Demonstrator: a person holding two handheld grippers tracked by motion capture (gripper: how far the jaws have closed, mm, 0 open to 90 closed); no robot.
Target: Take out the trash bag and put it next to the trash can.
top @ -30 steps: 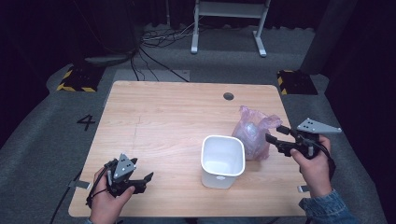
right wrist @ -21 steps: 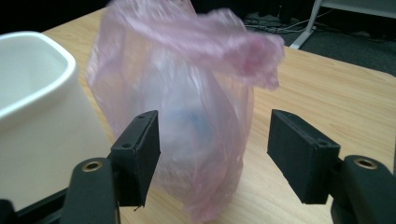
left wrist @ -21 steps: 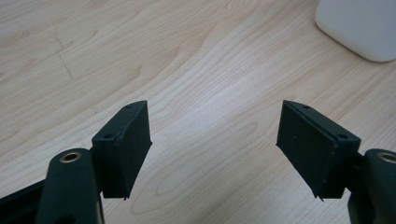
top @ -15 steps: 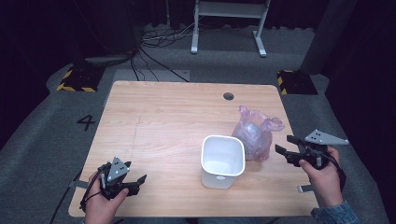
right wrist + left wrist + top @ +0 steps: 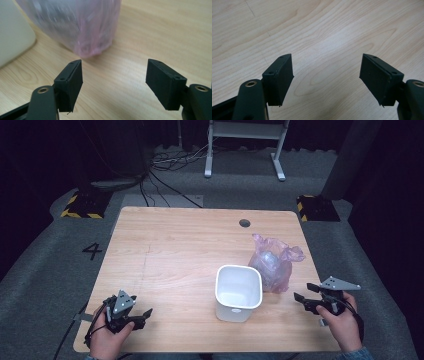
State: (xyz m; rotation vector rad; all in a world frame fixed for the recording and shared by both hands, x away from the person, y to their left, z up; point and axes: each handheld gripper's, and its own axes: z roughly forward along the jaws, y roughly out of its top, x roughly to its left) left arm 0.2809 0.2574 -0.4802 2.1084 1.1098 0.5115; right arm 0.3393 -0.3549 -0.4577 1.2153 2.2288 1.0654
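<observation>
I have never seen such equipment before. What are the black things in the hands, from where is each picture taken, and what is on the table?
No machine here: a person holds one hand-operated grasping tool in each hand, the left tool and the right tool. The high view looks down from above the person. The other two pictures come from cameras riding on each tool, looking along its two black jaws. On the wooden table stand a white container and, beside it, a pink plastic bag with something inside. Both tools are open and hold nothing.
</observation>
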